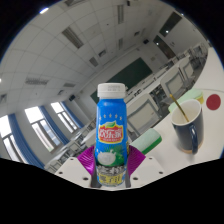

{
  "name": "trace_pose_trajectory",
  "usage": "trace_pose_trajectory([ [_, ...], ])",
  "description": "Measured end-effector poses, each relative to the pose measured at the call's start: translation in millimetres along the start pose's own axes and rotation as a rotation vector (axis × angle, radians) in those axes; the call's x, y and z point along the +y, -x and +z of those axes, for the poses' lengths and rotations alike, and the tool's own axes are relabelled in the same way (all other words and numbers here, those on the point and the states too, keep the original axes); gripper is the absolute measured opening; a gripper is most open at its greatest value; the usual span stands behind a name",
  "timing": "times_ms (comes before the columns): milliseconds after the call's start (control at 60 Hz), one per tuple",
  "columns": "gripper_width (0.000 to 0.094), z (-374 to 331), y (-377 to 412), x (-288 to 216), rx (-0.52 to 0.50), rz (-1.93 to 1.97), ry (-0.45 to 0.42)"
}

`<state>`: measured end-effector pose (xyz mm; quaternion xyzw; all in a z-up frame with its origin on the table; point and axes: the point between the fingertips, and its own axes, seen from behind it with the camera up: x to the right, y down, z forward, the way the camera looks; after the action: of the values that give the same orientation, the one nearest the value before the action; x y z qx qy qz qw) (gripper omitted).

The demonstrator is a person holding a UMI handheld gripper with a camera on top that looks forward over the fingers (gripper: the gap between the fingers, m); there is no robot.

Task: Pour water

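A plastic bottle (111, 128) with a white cap and a blue, green and white label stands upright between my fingers. My gripper (112, 160) is shut on the bottle; the purple pads (88, 158) press its lower label from both sides. The bottle appears lifted, with the room tilted behind it. A dark blue cup (187, 128) with a stick or spoon in it stands to the right, beyond the fingers, on a white table (165, 150).
A small red and white object (211, 101) lies past the cup. Behind are rows of desks, a green chalkboard (135, 72), windows at the left and ceiling lights above.
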<state>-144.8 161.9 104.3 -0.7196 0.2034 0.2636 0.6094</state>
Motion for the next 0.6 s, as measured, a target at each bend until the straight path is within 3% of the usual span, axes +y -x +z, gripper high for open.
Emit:
trace_pose_trajectory([
  [167,0.0381,-16.8,10.7,-30.6,-0.151,0.503,-0.016],
  [367,0.0381,-39.7,15.8,-41.9,-0.206,0.966,-0.017],
  [600,0.0382,-56.7,60.7,-51.3,-0.311,1.193,0.005],
])
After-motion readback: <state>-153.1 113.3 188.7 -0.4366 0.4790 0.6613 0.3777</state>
